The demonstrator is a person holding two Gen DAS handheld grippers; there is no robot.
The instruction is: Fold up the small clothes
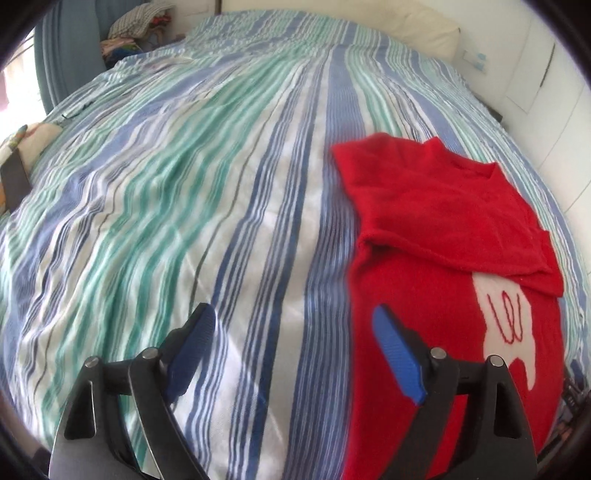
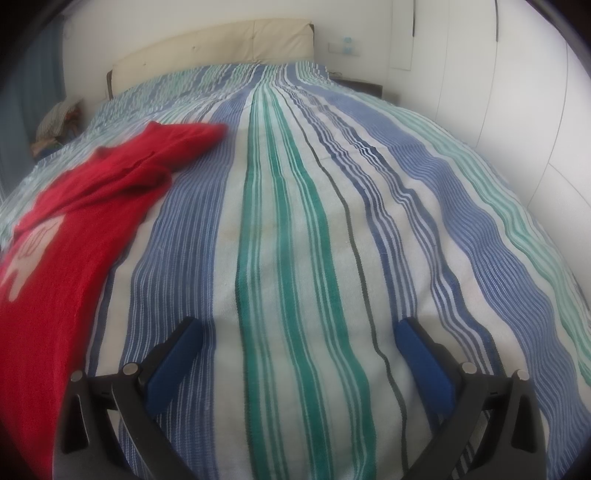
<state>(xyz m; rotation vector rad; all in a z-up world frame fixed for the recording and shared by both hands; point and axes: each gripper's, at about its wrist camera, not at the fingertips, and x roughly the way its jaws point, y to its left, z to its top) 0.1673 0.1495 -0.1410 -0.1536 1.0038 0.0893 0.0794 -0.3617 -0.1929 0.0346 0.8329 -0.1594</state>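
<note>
A small red sweater [image 1: 443, 229] with a white patch [image 1: 513, 325] on its front lies on the striped bedspread [image 1: 207, 206], one sleeve folded across its chest. My left gripper [image 1: 295, 321] is open and empty, hovering over the bed at the sweater's left edge, its right finger [image 1: 397, 354] over the red cloth. In the right wrist view the sweater [image 2: 74, 229] lies at the left, one sleeve stretched away up the bed. My right gripper [image 2: 299, 336] is open and empty over bare bedspread [image 2: 295, 221], to the right of the sweater.
A cream headboard [image 2: 221, 48] stands at the far end of the bed. A pile of clothes [image 1: 136, 29] sits beyond the bed's far left corner. White wardrobe doors [image 2: 498, 110] run along the right side. A dark flat object [image 1: 14, 177] lies at the bed's left edge.
</note>
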